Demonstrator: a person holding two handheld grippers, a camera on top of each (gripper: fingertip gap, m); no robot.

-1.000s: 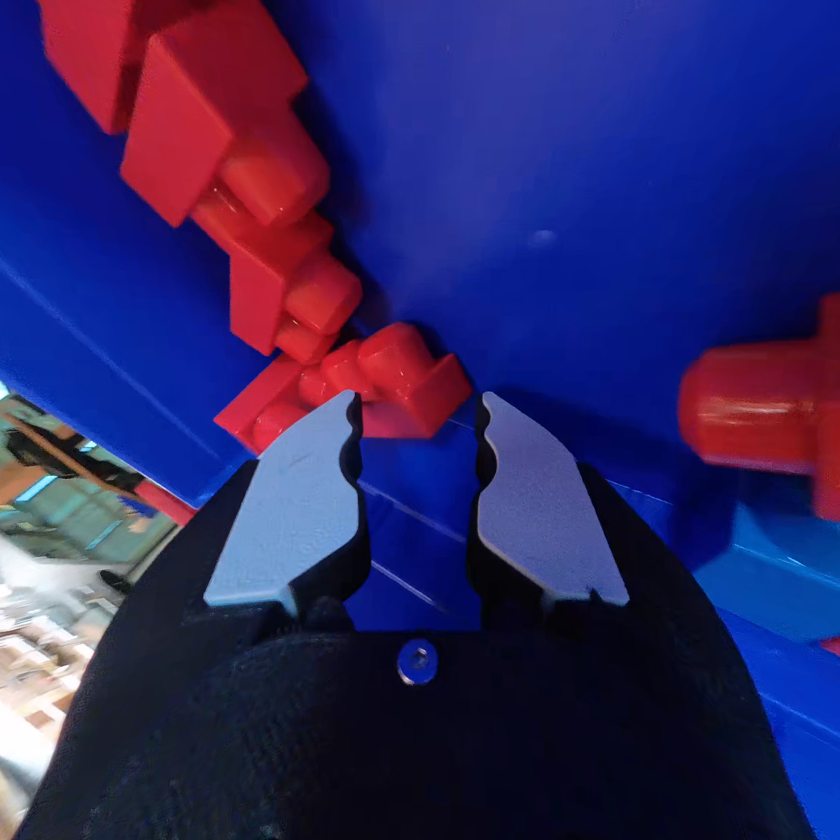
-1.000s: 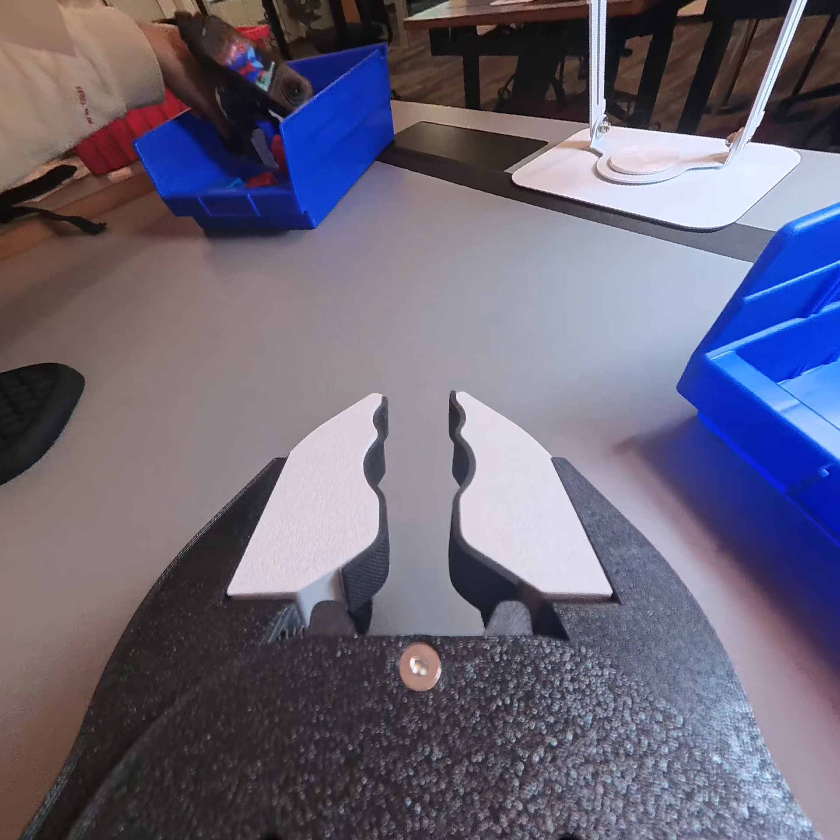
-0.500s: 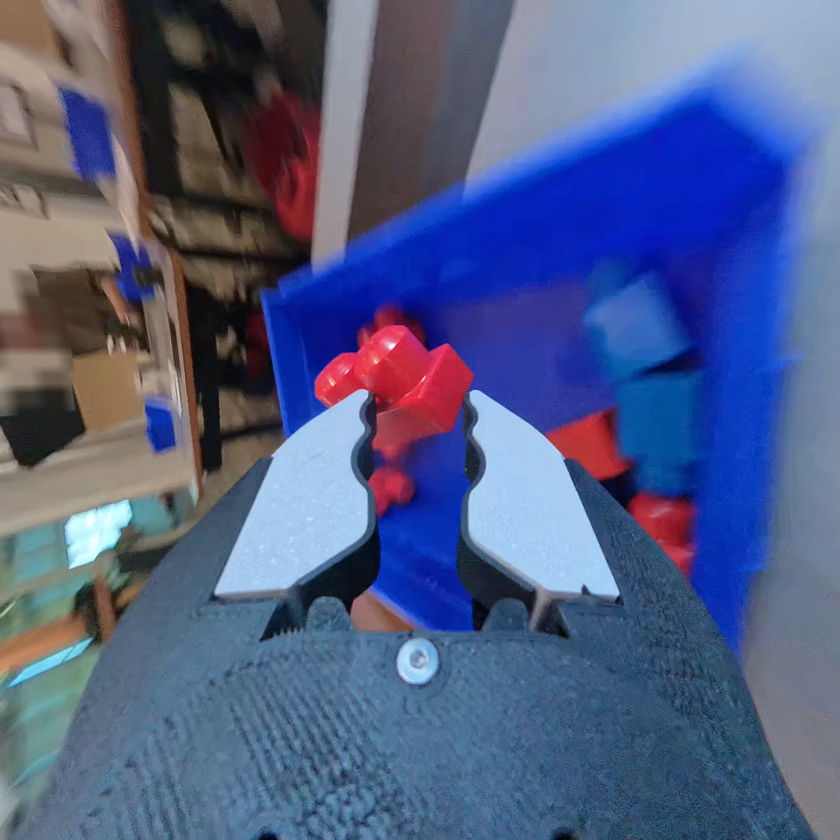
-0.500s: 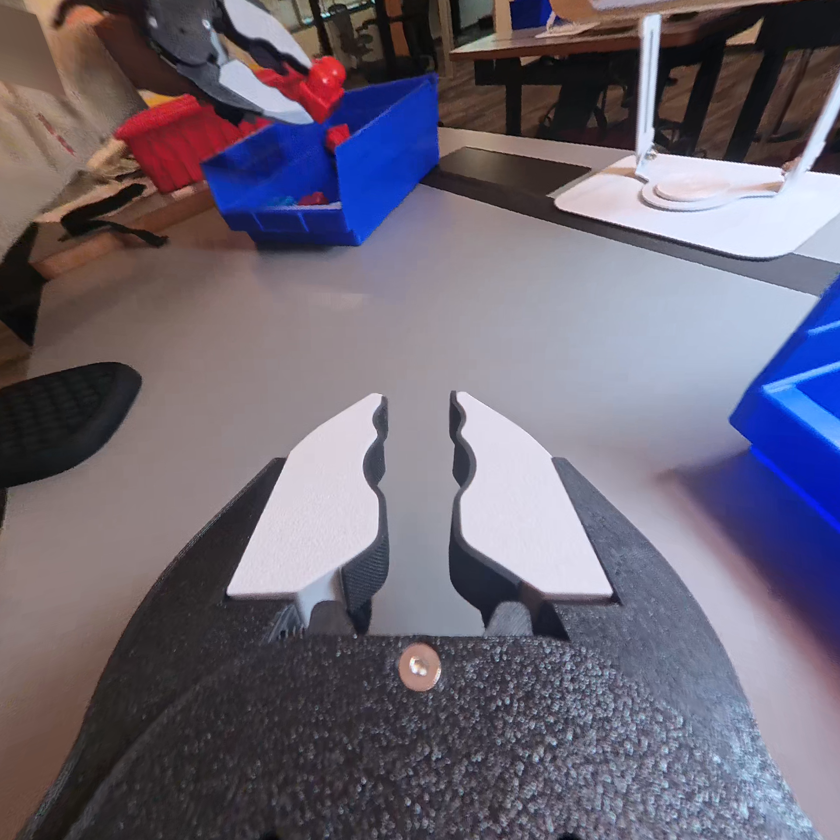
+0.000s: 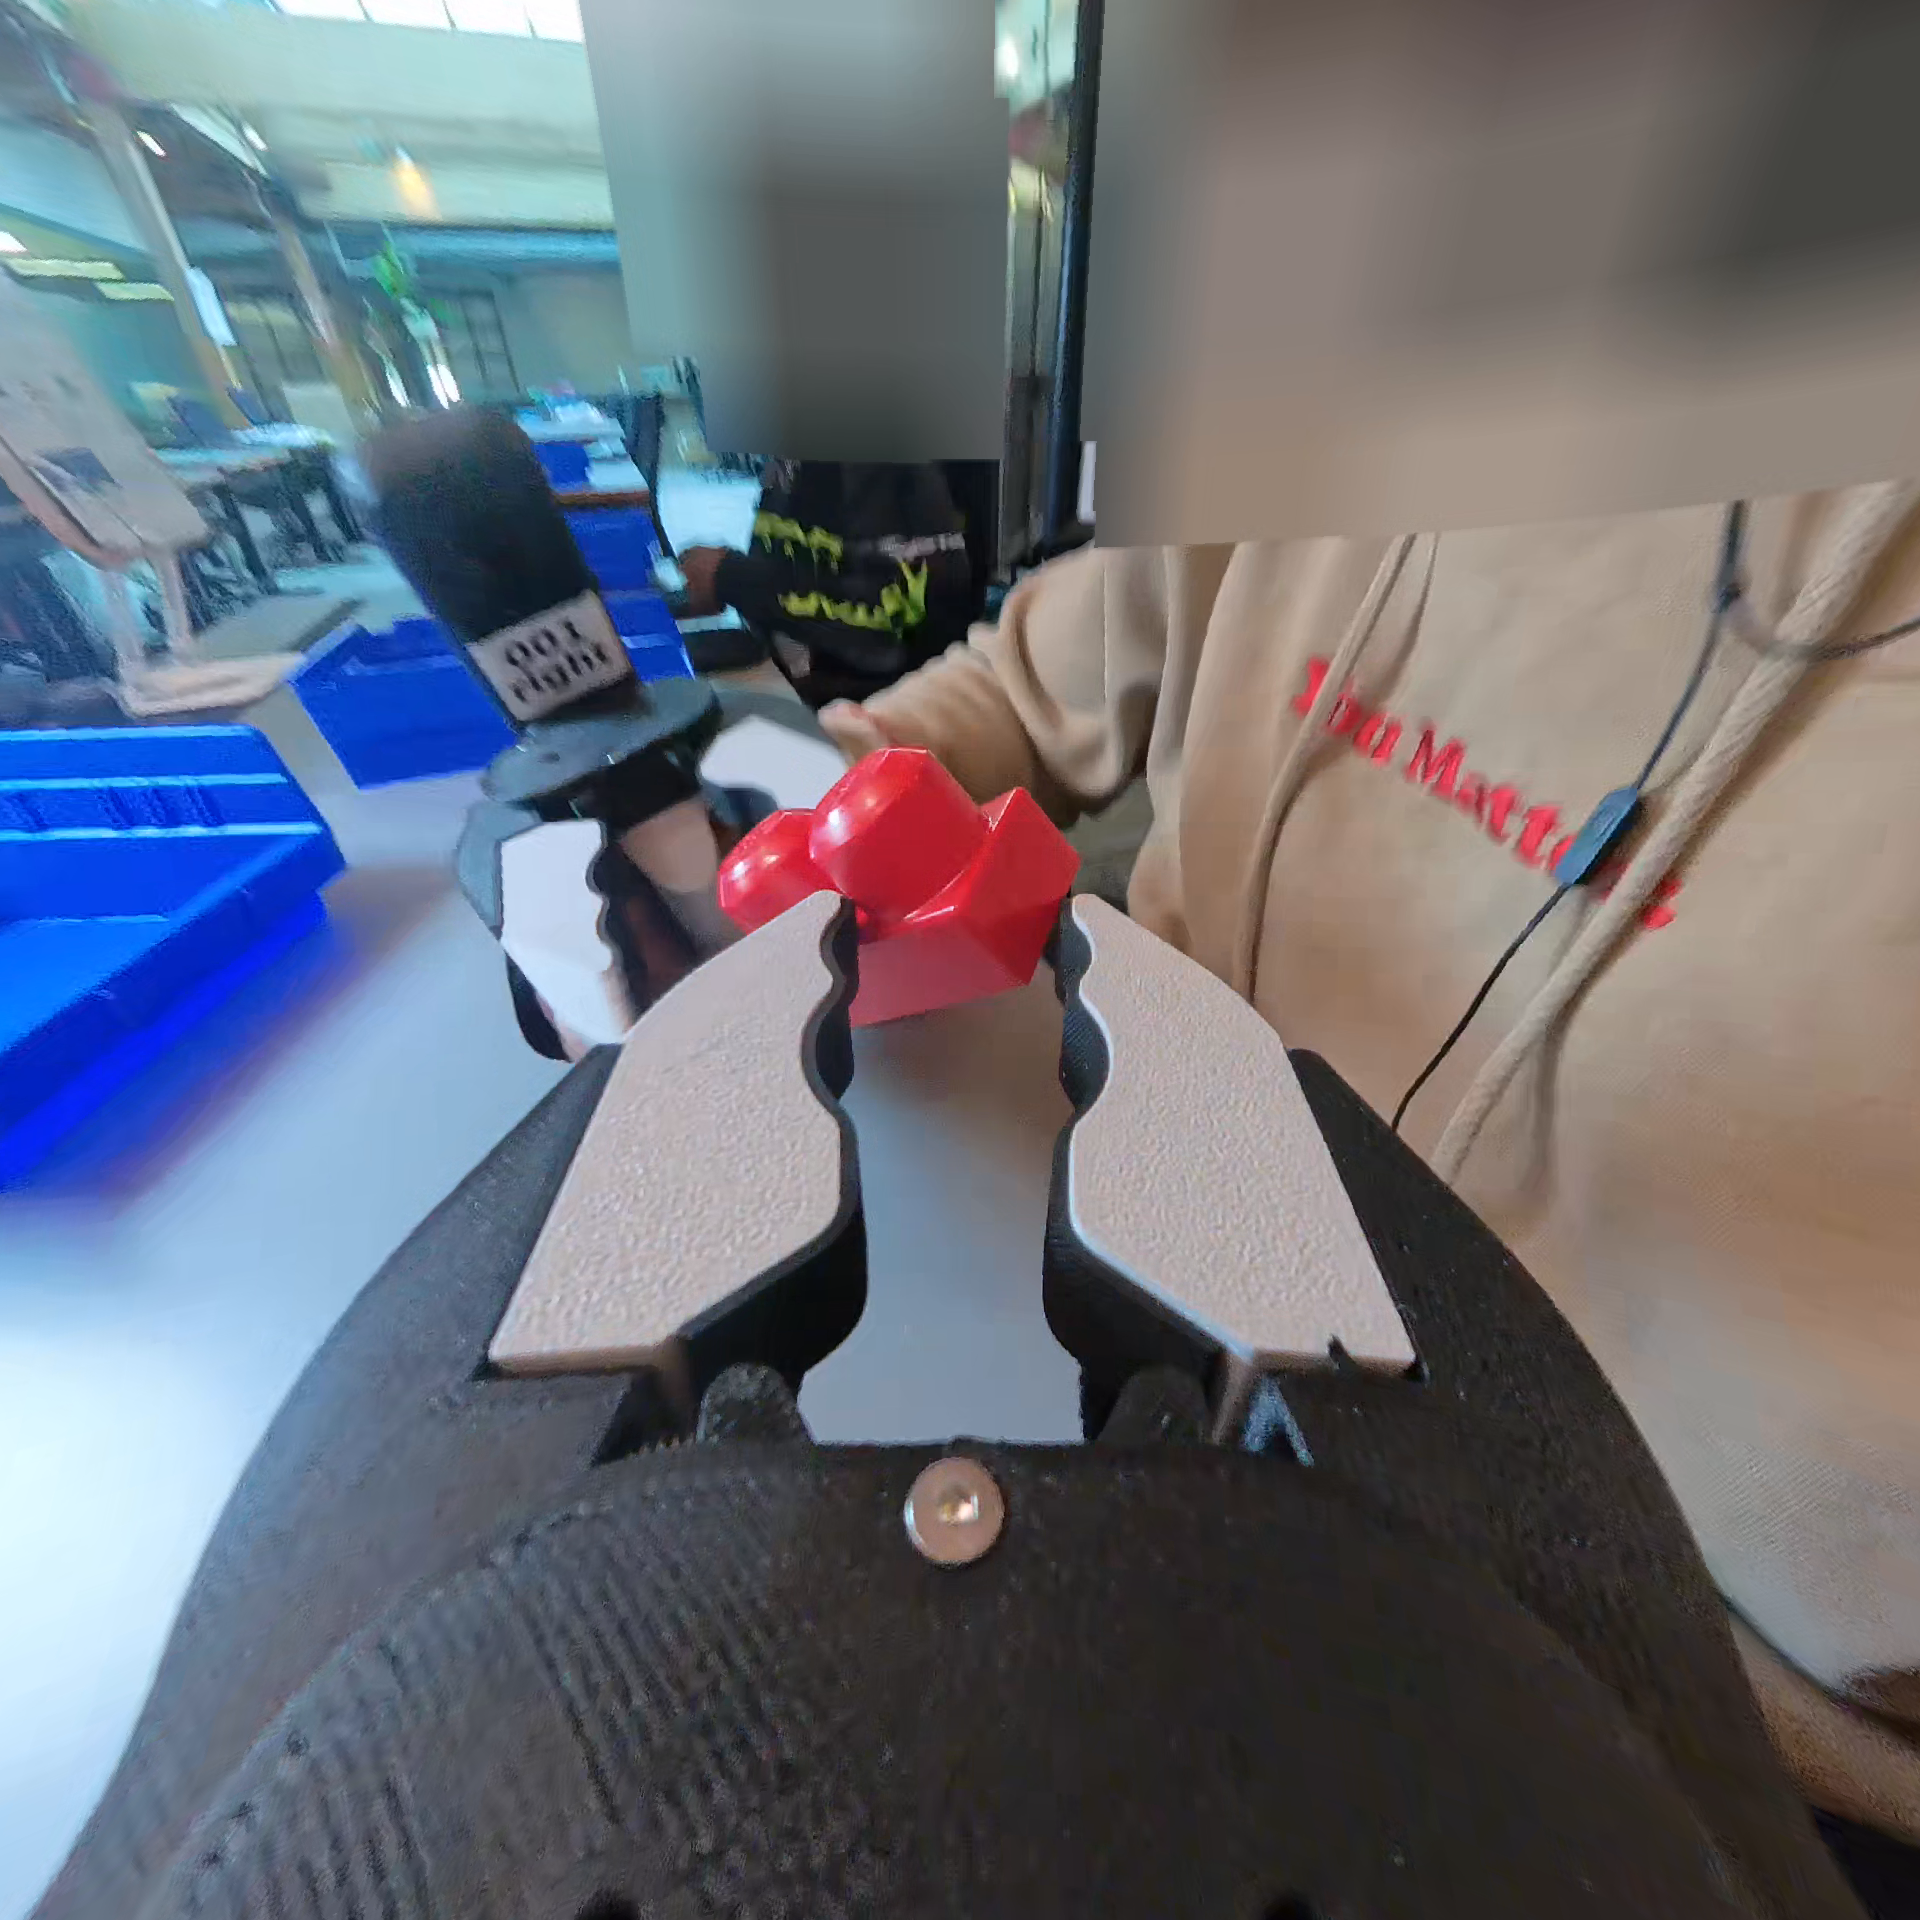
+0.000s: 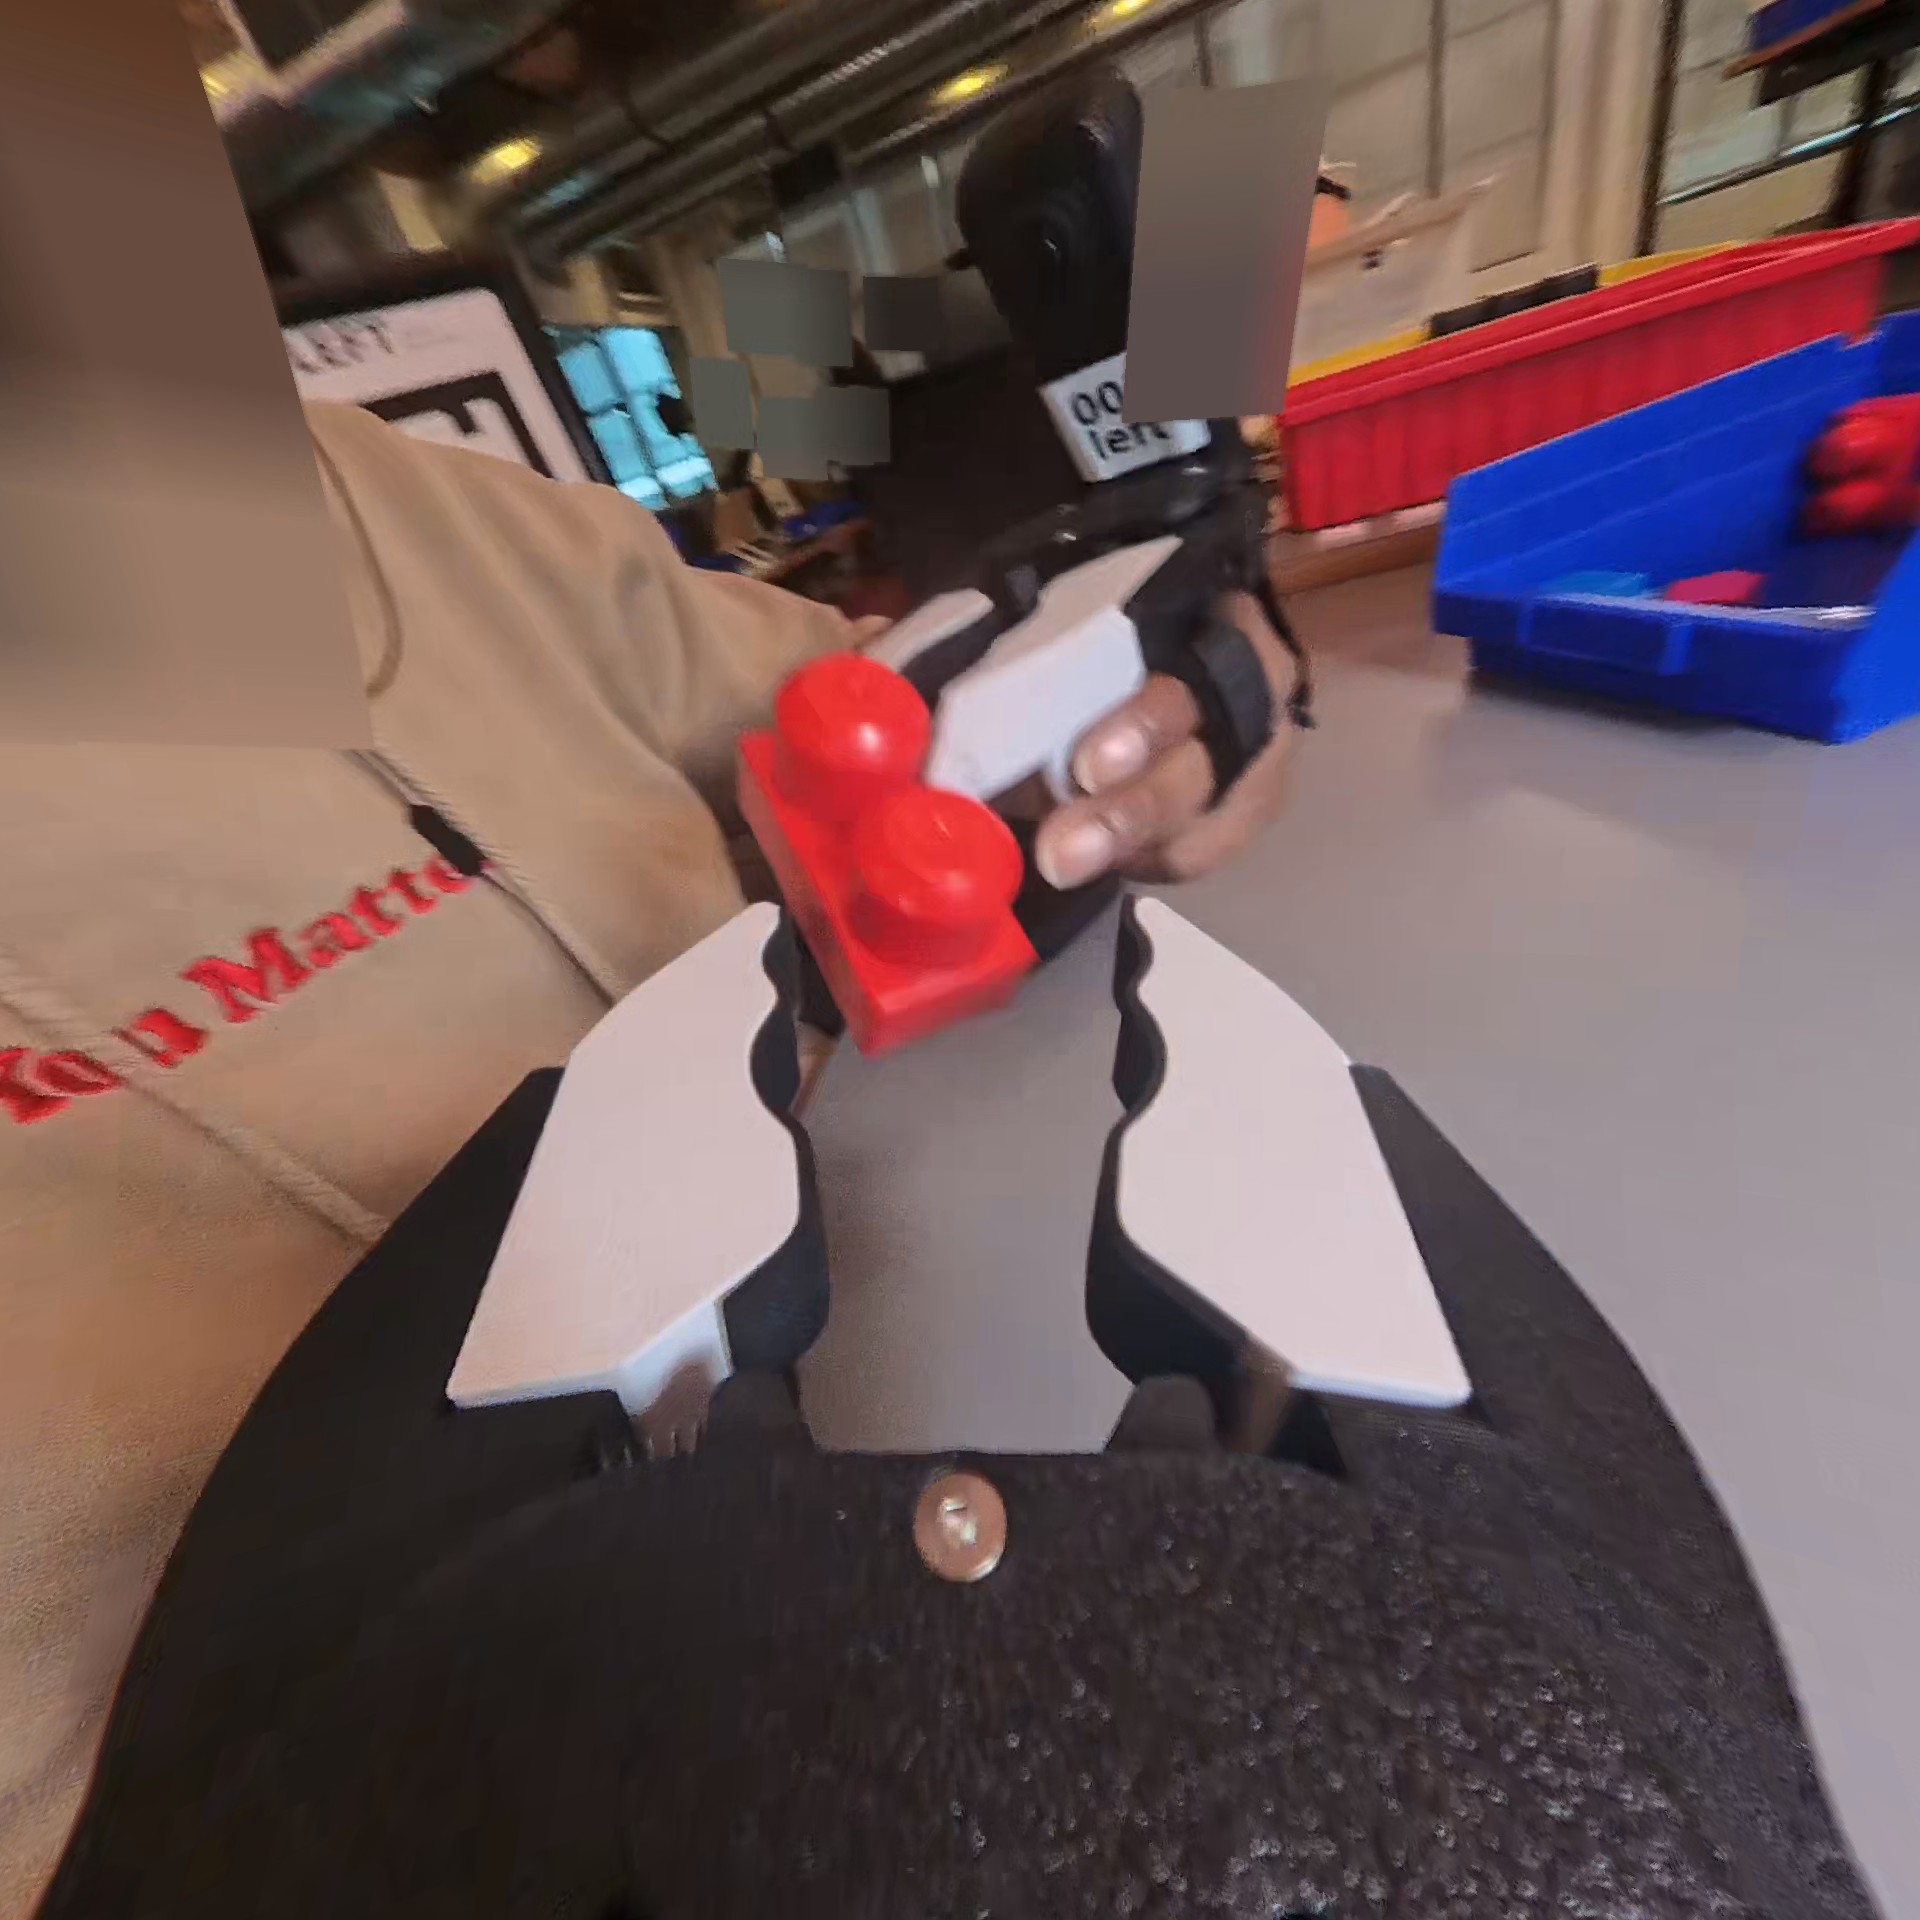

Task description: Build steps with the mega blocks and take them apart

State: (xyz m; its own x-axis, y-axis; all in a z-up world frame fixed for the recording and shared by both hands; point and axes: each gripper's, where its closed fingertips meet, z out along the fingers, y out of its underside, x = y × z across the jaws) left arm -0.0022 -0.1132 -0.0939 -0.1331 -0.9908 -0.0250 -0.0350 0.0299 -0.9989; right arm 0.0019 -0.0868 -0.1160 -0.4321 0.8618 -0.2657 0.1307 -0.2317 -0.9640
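My left gripper (image 5: pixel 954 914) is shut on a red two-stud mega block (image 5: pixel 914 894) and holds it in the air above the grey table (image 5: pixel 208 1299). In the right wrist view the same block (image 6: pixel 894 862) hangs tilted from the left gripper's white fingers (image 6: pixel 1039 686), studs facing the camera. My right gripper (image 6: pixel 953 914) is open and empty. Its tips are just short of the block, whose lower corner sits between them. I cannot tell if they touch. The right gripper also shows in the left wrist view (image 5: pixel 644 883), behind the block.
A blue bin (image 6: pixel 1662 582) holding red and blue blocks stands on the table (image 6: pixel 1558 935) at the far right, with a red bin (image 6: pixel 1558 353) behind it. More blue bins (image 5: pixel 156 831) stand on the left. The person's beige sweatshirt (image 5: pixel 1558 935) is close by. The tips of both grippers are at nearly the same place.
My left gripper shut on the red block in the blue bin, lifted it out and swung it toward the person. My right gripper turned to face it and opened wider.
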